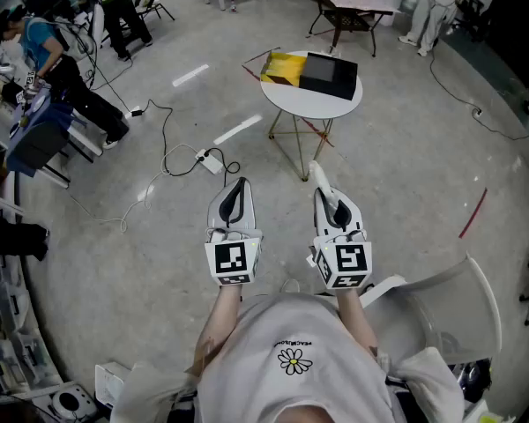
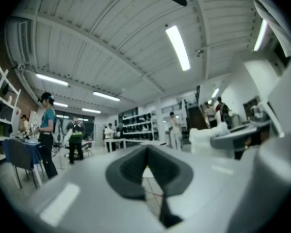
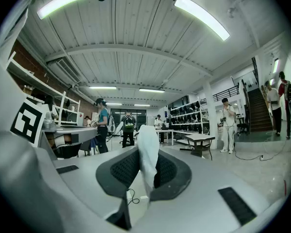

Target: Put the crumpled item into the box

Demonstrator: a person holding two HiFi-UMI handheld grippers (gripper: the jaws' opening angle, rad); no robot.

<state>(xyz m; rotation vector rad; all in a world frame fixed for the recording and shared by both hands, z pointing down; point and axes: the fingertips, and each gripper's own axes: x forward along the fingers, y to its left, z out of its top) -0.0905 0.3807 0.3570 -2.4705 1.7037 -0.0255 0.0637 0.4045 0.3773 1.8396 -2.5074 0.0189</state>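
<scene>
From where I stand, bare grey floor runs from the left gripper (image 1: 238,185) and right gripper (image 1: 323,192) to the round white table (image 1: 301,106), with only air ahead of the crumpled item (image 1: 316,173) pinched in the right one. The black box (image 1: 328,75) and a yellow thing (image 1: 284,67) fill the tabletop's far half. A power strip (image 1: 210,161) with cables lies left of that path, and a white chair (image 1: 450,289) crowds the right.
</scene>
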